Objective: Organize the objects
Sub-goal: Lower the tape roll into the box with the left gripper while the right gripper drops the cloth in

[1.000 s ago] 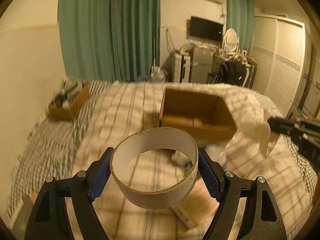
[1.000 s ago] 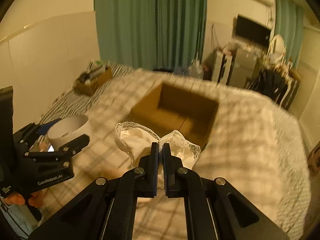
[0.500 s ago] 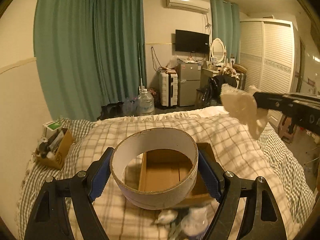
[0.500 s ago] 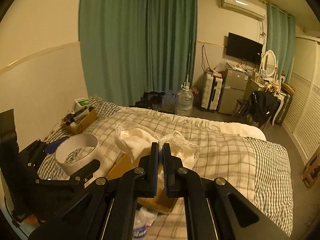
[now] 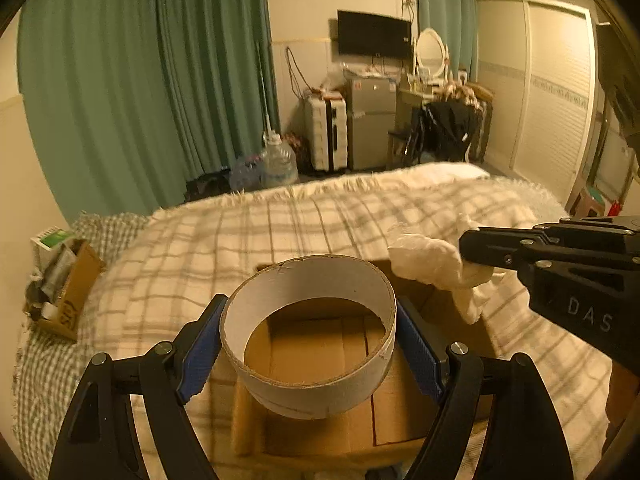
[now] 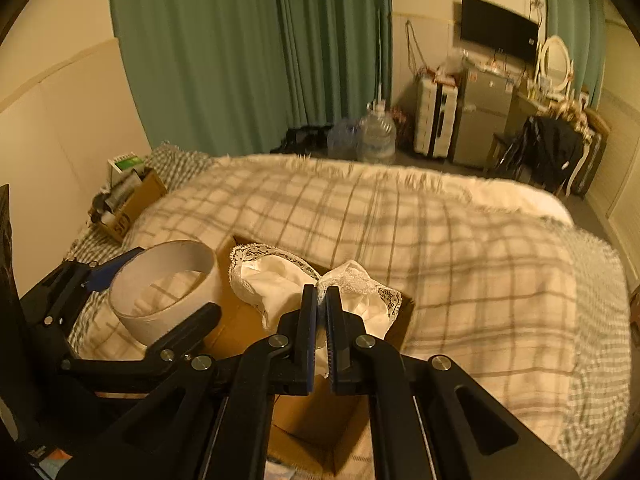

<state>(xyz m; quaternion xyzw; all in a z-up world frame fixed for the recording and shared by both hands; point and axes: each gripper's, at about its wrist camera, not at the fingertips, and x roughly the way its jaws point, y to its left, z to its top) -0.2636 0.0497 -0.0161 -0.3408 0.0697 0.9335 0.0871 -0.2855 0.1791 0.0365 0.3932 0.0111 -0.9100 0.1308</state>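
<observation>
My left gripper [image 5: 310, 344] is shut on a wide white cardboard ring [image 5: 308, 336] and holds it over an open brown cardboard box [image 5: 352, 420] on the bed. The ring also shows in the right wrist view [image 6: 164, 292], at the left. My right gripper [image 6: 320, 300] is shut on a white lace-edged cloth [image 6: 280, 280] and holds it above the same box [image 6: 316, 420]. In the left wrist view the right gripper [image 5: 464, 246] comes in from the right with the cloth [image 5: 436, 268] hanging over the box's far right corner.
The box lies on a bed with a checked blanket [image 6: 440, 248]. A small cardboard box of odds and ends [image 5: 60, 288] sits at the bed's left edge by the wall. Green curtains, water jugs [image 6: 376, 136], a suitcase, a small fridge and a wardrobe stand beyond the bed.
Both grippers swung up and came back down over the box. The ring and the cloth now hang just above the open box, closer together than before.
</observation>
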